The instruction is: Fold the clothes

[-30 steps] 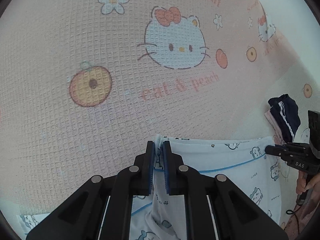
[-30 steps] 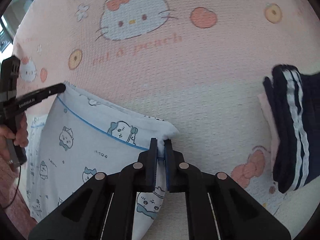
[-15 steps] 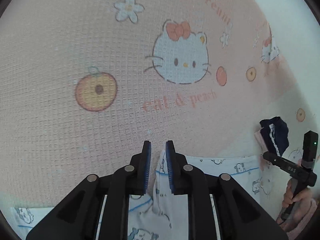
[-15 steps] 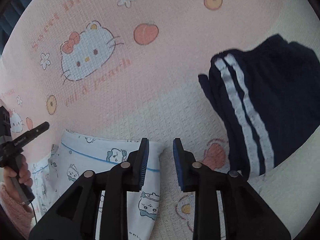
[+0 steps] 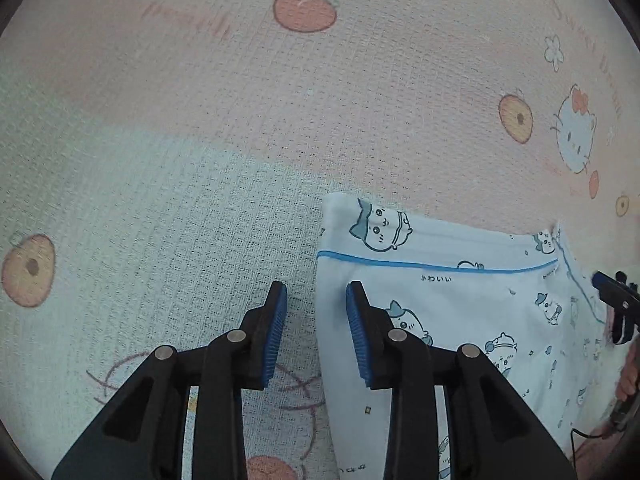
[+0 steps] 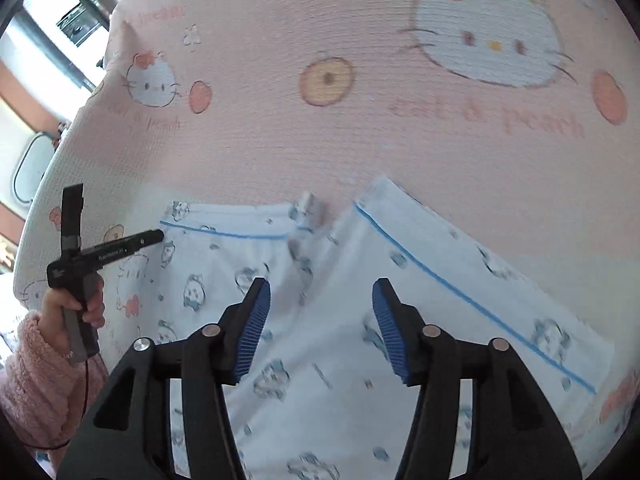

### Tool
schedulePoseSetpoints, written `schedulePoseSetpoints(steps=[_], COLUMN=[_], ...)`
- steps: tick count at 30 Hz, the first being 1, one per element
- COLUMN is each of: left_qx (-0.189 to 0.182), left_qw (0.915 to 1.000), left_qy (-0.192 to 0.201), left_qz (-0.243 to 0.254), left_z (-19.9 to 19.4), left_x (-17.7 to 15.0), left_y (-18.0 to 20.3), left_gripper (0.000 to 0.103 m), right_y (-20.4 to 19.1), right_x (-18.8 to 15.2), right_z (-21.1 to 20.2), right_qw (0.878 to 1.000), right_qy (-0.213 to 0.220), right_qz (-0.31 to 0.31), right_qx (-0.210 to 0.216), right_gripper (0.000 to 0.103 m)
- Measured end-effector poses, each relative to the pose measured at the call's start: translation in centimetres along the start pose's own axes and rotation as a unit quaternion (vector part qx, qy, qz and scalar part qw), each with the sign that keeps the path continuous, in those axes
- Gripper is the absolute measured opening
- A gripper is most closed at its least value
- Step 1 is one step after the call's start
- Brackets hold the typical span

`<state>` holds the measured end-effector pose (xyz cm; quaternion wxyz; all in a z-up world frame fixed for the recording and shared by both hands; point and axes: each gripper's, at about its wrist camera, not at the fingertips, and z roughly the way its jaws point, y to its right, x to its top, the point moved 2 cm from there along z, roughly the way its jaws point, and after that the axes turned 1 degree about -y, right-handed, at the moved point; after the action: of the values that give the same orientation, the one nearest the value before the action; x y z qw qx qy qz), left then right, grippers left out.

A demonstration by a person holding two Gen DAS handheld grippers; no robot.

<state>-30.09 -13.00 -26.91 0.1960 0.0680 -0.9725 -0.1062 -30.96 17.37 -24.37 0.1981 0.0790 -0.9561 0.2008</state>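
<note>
Pink waffle-weave bedding [image 5: 400,100] printed with cats and peaches is your work surface, and on it the pale blue printed garment [image 5: 460,300] lies flat, its blue-piped hems toward the far side. Seen from your right wrist it looks like a pair of pyjama trousers, two piped leg ends [image 6: 460,280] fanning apart from a bunched seam between them. Expect it to be light, thin and limp: it should drape and slide rather than hold a crease, so pinch it at a hem corner or along the piped edge, where the cloth is doubled and gives the pads something to bite. Your left gripper [image 5: 316,320] has just been opening and now stands about half apart with nothing held; its left pad [image 5: 274,332] is over bare bedding and the right one over the garment's side edge. Your right gripper [image 6: 320,320] has likewise just been opening and hangs empty above the middle of the garment. At the left of that view your left hand [image 6: 74,308], in a fluffy pink sleeve [image 6: 40,380], grips its handle.
</note>
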Motion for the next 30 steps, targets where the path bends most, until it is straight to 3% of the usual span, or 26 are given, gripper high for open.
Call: schedulePoseSetpoints(steps=[5,6,7,8,9,13,20,22,23,26,28,30], left_qx=[-0.040,-0.043,-0.046,-0.045,-0.043,-0.035,0.015,0.052,0.068,0.042,-0.015,-0.036], left_qw=[0.9991,0.9990,0.9989,0.9988,0.9987,0.9983,0.9985,0.9970,0.9956,0.9965,0.9979,0.9959], left_qy=[0.005,0.007,0.011,0.017,0.023,0.044,0.019,0.034,0.050,0.069,0.045,0.002], left_qz=[-0.015,-0.006,0.007,0.013,0.017,0.019,0.048,0.045,0.041,0.023,0.044,0.082], left_z=[1.4,1.6,1.6,1.4,1.1,0.2,1.1,0.1,-0.7,-3.3,-4.4,-4.9], left_x=[1.9,2.2,2.5,2.8,3.0,3.8,3.6,3.9,4.0,3.5,2.4,0.2], left_y=[-0.3,-0.1,0.3,0.5,0.6,0.8,0.4,0.3,0.1,0.5,2.1,4.9], left_gripper=[0.033,0.032,0.017,0.003,0.003,0.003,0.011,0.018,0.019,0.022,0.023,0.023], right_y=[-1.0,-0.9,-0.9,-1.0,-1.0,-1.0,0.3,0.9,1.3,2.3,2.3,1.4], right_x=[3.3,3.4,3.7,4.1,4.5,6.5,6.4,6.3,6.3,5.7,4.5,2.2], right_z=[6.7,7.3,7.5,7.6,7.3,5.9,9.3,8.6,8.0,4.2,1.0,-1.7], right_qw=[0.997,0.996,0.996,0.995,0.995,0.995,0.994,0.996,0.997,0.998,0.998,0.998], right_qy=[-0.078,-0.088,-0.088,-0.094,-0.094,-0.077,-0.096,-0.078,-0.065,-0.013,0.009,0.006], right_qz=[0.000,-0.003,-0.011,-0.015,-0.017,-0.022,-0.033,-0.004,0.013,0.051,0.063,0.057], right_qx=[-0.006,-0.007,-0.011,0.002,0.018,0.063,0.028,0.043,0.044,0.034,0.016,-0.003], right_gripper=[0.055,0.046,0.037,0.007,0.005,0.005,0.008,0.015,0.024,0.028,0.029,0.030])
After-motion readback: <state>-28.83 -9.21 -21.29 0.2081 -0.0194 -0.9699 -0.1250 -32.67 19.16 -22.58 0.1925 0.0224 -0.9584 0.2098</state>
